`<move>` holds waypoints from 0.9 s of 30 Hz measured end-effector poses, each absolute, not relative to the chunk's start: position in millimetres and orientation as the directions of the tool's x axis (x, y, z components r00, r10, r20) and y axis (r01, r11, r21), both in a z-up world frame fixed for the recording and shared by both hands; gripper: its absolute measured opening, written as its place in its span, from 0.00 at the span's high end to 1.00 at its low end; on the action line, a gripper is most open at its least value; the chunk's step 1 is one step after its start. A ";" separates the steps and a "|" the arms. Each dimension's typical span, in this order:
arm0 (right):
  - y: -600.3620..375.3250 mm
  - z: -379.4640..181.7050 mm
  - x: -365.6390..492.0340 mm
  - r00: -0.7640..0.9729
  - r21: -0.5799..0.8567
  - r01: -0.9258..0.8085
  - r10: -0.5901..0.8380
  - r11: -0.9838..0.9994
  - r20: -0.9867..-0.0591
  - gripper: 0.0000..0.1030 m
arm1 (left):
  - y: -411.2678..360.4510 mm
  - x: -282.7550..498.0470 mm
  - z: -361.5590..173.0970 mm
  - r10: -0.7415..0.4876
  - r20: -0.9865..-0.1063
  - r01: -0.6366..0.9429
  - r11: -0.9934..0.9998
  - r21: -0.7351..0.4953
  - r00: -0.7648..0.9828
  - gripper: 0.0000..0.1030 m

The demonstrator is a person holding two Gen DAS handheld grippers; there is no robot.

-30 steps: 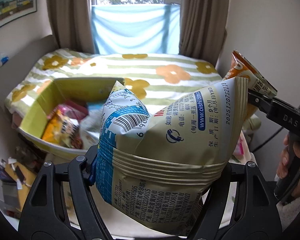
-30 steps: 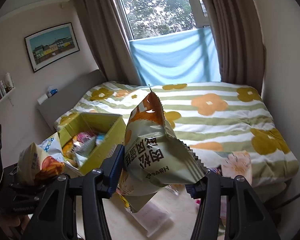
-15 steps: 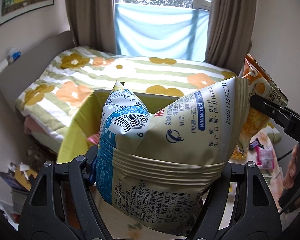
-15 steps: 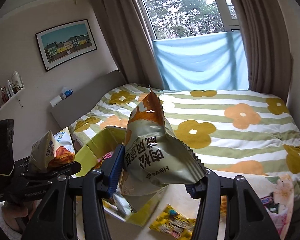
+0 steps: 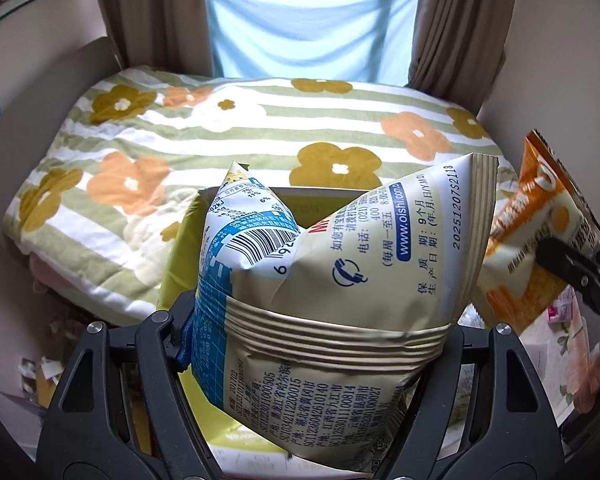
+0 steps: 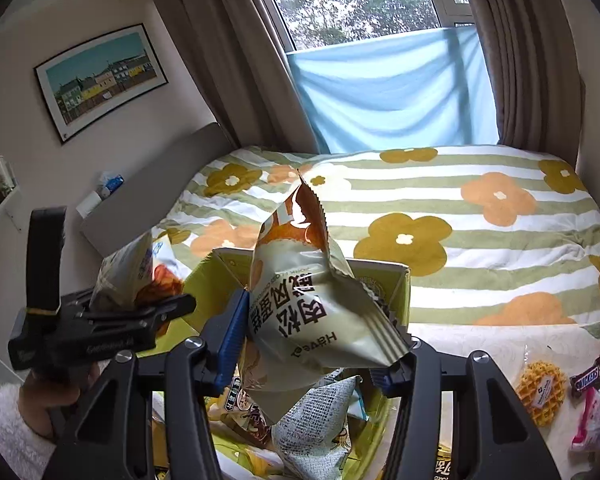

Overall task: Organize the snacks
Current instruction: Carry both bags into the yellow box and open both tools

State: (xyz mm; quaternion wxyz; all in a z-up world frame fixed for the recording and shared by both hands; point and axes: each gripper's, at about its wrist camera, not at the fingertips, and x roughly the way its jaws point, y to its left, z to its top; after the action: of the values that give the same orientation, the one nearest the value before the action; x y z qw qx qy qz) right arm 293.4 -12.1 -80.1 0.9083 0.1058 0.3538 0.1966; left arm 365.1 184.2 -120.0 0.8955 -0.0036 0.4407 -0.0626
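Two crinkled foil packets are being carried over the open yellow-green cardboard box [image 6: 396,292], and the risks are being judged from there. The puffy cream-and-blue foil snack bag printed with a barcode [image 5: 340,280] is being pinched low across its body by the left gripper [image 5: 316,344], whose jaws are being pressed into the foil; because the bag is air-filled and slick, it is likely to be squeezed out sideways or dropped outside the box wall if the grip is being relaxed too early. The olive-and-orange foil snack packet with a serrated edge [image 6: 312,304] is being clamped by the right gripper [image 6: 316,348] directly above the box, with its tall free end being left to lean toward the far wall. Both grippers are being held level and side by side above the box, so a collision between them is possible. Inside the box, a grey speckled pouch [image 6: 316,416] is already lying, and a tall drop could be tipping it. Beyond the box, the green-striped flowered bedspread [image 6: 480,240] is being seen.
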 end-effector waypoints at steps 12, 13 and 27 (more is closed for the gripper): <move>-16.2 -95.2 321.0 0.642 0.342 -0.260 0.426 0.903 -0.637 0.52 | 187.2 368.9 -144.7 -0.082 -0.822 0.102 0.994 -0.029 0.564 0.00; -16.8 -94.3 320.9 0.643 0.340 -0.258 0.424 0.904 -0.638 0.52 | 191.5 364.5 -145.8 -0.082 -0.822 0.089 0.995 -0.038 0.563 0.00; -12.2 -101.3 341.9 0.552 0.439 -0.250 0.500 0.863 -0.668 0.52 | 207.9 332.1 -156.6 -0.086 -0.835 0.032 0.996 -0.082 0.544 0.00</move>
State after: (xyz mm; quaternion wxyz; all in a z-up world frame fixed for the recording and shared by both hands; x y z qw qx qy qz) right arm 341.9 -12.2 -101.3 0.8684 0.1483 0.4212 0.2157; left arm 332.1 207.9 -156.6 0.8783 -0.0282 0.4762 -0.0336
